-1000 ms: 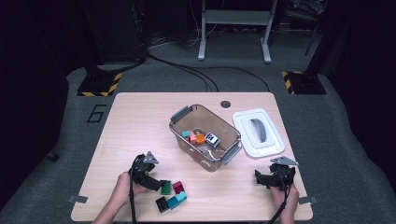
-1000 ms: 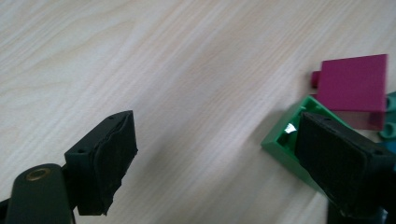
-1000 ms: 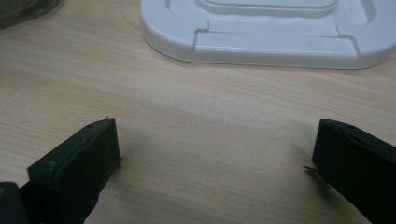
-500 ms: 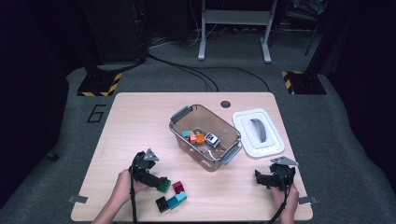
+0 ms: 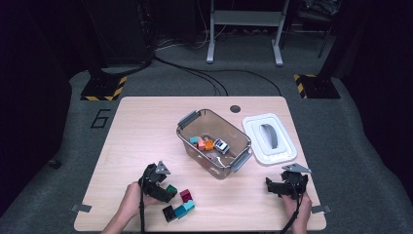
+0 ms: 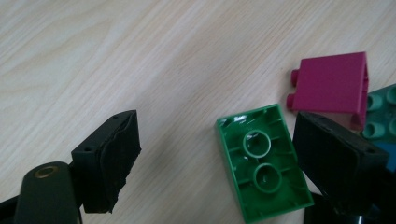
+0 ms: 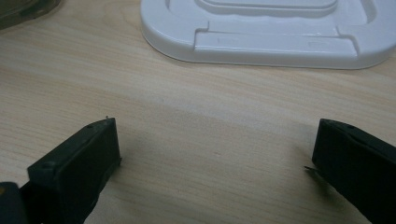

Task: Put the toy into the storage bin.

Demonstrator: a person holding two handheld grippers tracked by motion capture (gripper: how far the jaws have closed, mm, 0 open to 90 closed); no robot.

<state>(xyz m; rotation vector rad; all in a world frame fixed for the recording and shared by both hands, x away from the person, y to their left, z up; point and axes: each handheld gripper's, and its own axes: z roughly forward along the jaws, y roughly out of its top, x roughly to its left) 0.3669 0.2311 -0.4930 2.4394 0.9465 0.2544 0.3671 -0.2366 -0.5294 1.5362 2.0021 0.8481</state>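
Hands at the near edge of a pale wooden table (image 5: 146, 126) each hold a black two-jaw gripper. At near left, the left gripper (image 6: 217, 158) hangs low over a green brick (image 6: 262, 168) that lies on its back, hollow underside up, showing two round tubes. Its jaws have just been closing but stand apart: the right-hand jaw in the left gripper view sits just beside the brick's long edge, possibly touching it, while the other jaw is well clear, with bare wood between it and the brick, so nothing is gripped. In the high view the left gripper (image 5: 163, 187) sits beside a small cluster of bricks near the front edge. Just past the green brick lies a magenta brick (image 6: 332, 84) on its side, studs pointing toward the open table, with teal bricks (image 6: 380, 116) touching its far side.

At near right, the right gripper (image 5: 278, 187) rests close to the tabletop with its jaws spread wide over bare wood, holding nothing. Just beyond it lies a white lid (image 7: 275, 32), flat on the table, its grey handle upward.

Farther back, near mid-table, stands a clear plastic bin (image 5: 192, 122) with grey latches, holding several small coloured pieces. Beyond the table, grey floor (image 5: 341, 131) and dark stands fill the background.
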